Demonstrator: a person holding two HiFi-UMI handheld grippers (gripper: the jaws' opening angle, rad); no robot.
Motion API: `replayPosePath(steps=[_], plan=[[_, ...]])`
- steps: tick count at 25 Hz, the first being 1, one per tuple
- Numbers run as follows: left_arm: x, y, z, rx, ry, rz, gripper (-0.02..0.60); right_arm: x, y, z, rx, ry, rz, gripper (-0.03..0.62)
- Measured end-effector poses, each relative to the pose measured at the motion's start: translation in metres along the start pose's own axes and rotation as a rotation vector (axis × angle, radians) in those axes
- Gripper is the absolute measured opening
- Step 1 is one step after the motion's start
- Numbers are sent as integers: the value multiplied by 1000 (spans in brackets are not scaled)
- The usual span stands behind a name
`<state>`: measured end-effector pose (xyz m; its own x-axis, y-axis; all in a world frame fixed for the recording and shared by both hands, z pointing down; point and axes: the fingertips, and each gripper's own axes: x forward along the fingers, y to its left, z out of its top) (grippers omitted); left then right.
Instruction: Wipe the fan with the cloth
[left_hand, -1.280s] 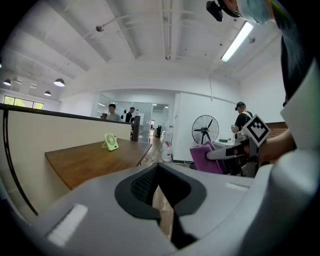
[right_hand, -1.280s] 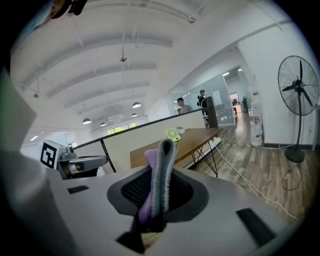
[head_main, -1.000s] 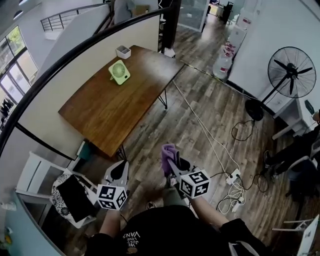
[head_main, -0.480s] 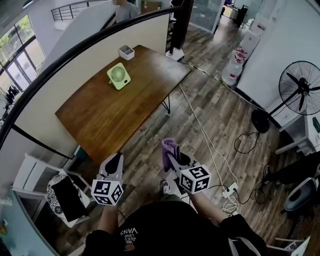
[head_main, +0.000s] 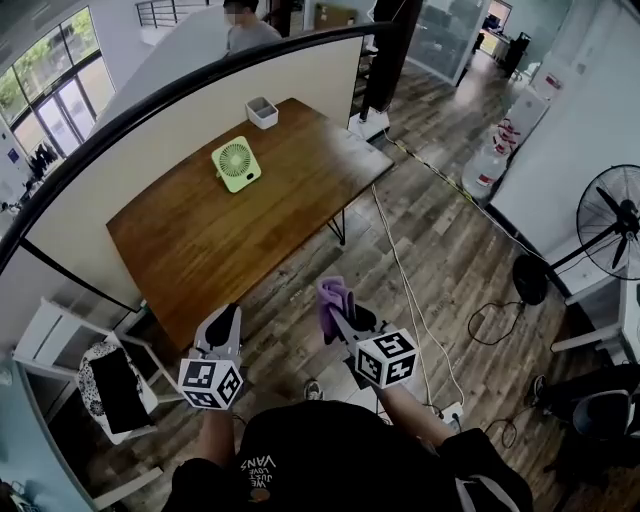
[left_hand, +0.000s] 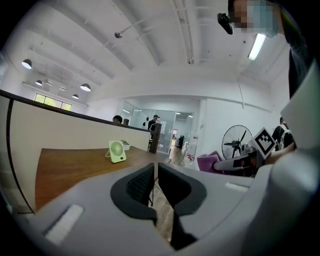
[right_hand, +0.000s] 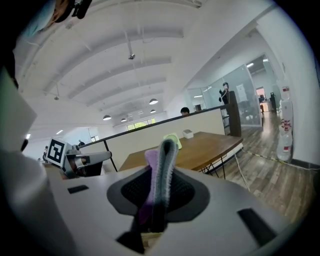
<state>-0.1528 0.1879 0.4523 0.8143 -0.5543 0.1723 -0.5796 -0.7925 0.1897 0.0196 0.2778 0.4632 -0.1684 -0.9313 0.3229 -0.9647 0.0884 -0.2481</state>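
A long wooden worktop (head_main: 230, 240) stands on a plank floor (head_main: 440, 260). Well short of it, a person holds two grippers. The left gripper (head_main: 224, 314) has its fingers (left_hand: 137, 182) clenched together on nothing. The right gripper (head_main: 336, 318) grasps a folded purple cloth (head_main: 333, 297). A small green fan (head_main: 237, 164) stands upright near the worktop's far end, close to a white box (head_main: 262, 112).

In the right gripper view, the green desk fan (right_hand: 173, 140) is largely hidden behind the purple cloth (right_hand: 162, 150), whose lower end is buried between the jaws of the right gripper (right_hand: 159, 175). In the head view, the pedestal fan (head_main: 610, 225) is cut off by the right edge, and the contents of the grey box (head_main: 262, 112) on the bench (head_main: 240, 240) cannot be made out.
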Motion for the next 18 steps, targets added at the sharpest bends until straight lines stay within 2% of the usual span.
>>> replayPosePath(steps=[9, 18], plan=[[14, 2, -7, -34, 41, 91, 15, 16, -21, 3, 23, 22, 79, 84], [70, 18, -5, -48, 55, 63, 20, 49, -51, 12, 40, 35, 64, 84]])
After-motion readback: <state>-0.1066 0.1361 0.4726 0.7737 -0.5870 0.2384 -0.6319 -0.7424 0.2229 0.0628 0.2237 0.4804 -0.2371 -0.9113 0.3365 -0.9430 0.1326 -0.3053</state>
